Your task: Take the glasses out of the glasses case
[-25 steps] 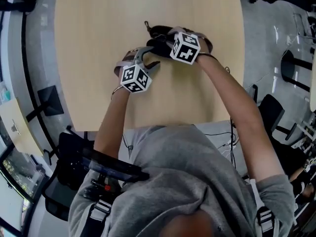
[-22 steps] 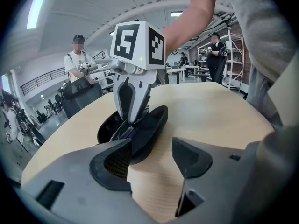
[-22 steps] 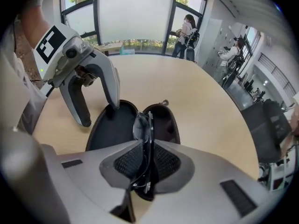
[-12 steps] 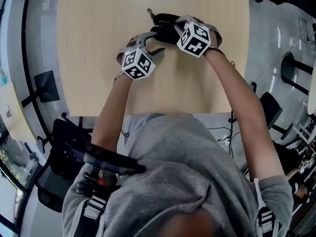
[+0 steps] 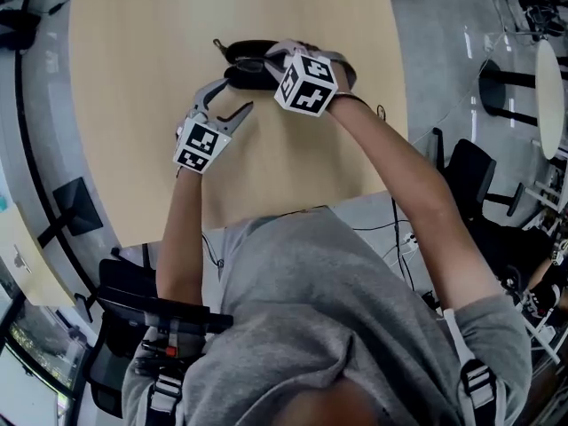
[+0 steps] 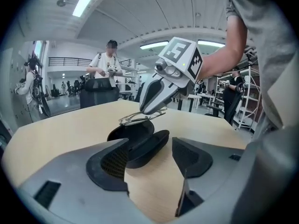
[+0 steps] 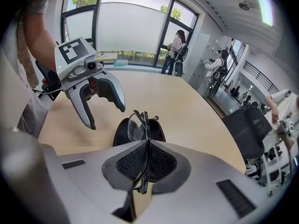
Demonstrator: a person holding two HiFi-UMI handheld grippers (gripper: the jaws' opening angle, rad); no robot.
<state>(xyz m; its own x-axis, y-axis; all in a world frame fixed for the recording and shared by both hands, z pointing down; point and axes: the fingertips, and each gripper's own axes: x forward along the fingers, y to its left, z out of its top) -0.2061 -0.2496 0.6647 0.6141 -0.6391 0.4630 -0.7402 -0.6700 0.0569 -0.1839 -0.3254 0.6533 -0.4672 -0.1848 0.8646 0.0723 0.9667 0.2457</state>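
My right gripper [image 5: 269,60] is shut on the folded glasses [image 7: 140,127]; its jaws have just been closing, and the thin frame is pinched between the pads. The glasses [image 6: 140,118] hang a little above the open black case [image 6: 140,143], which lies on the wooden table [image 5: 160,25]. In the head view the case [image 5: 244,50] shows past the right gripper. My left gripper [image 5: 228,98] stands open on the near left of the case, apart from it, with nothing between its pads [image 6: 114,160]. From the right gripper view, the left gripper [image 7: 106,115] hovers left of the case [image 7: 122,134].
The table's near edge [image 5: 266,211] runs close to the person's body. Black chairs [image 5: 461,162] stand off the table's right side. Several people stand in the background beyond the table's far side, one [image 6: 108,64] behind a dark bin.
The right gripper has risen with the glasses out of the case. The left gripper has drawn back from the case, lifted and rolled.
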